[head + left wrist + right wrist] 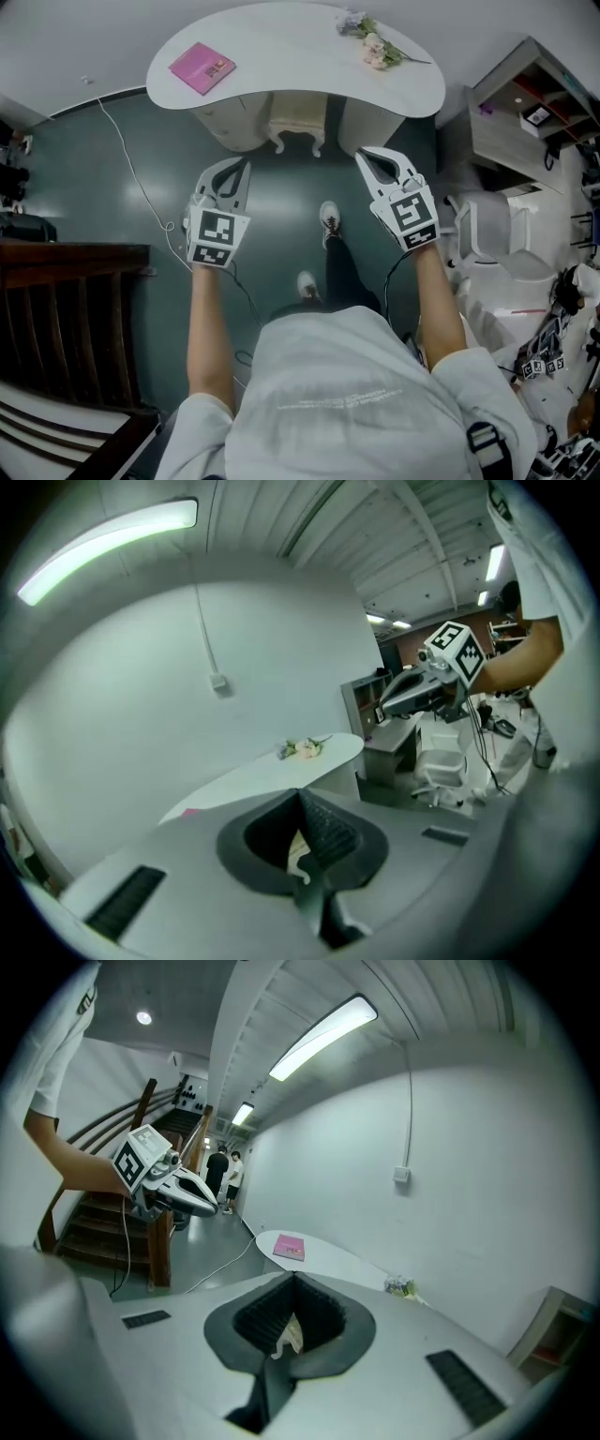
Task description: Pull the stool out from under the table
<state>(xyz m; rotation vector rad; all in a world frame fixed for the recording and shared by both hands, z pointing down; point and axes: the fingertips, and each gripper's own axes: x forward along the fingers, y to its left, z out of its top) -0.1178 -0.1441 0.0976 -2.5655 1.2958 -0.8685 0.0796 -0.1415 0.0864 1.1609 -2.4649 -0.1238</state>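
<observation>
A cream stool (296, 131) with curved legs stands tucked under the white kidney-shaped table (291, 52). Only its front edge and two legs show. My left gripper (240, 169) hovers in the air short of the stool, to its left, jaws shut and empty. My right gripper (369, 156) hangs at about the same height to the stool's right, also shut on nothing. In the left gripper view the shut jaws (300, 795) point at the table (272, 775). In the right gripper view a sliver of the stool (291, 1333) shows below the shut jaws (294, 1279).
A pink book (202, 67) and a flower sprig (377, 47) lie on the tabletop. A dark wooden staircase (66, 309) stands at the left. A cable (141, 187) runs over the floor. At the right are a white chair (492, 230) and a shelf unit (530, 112).
</observation>
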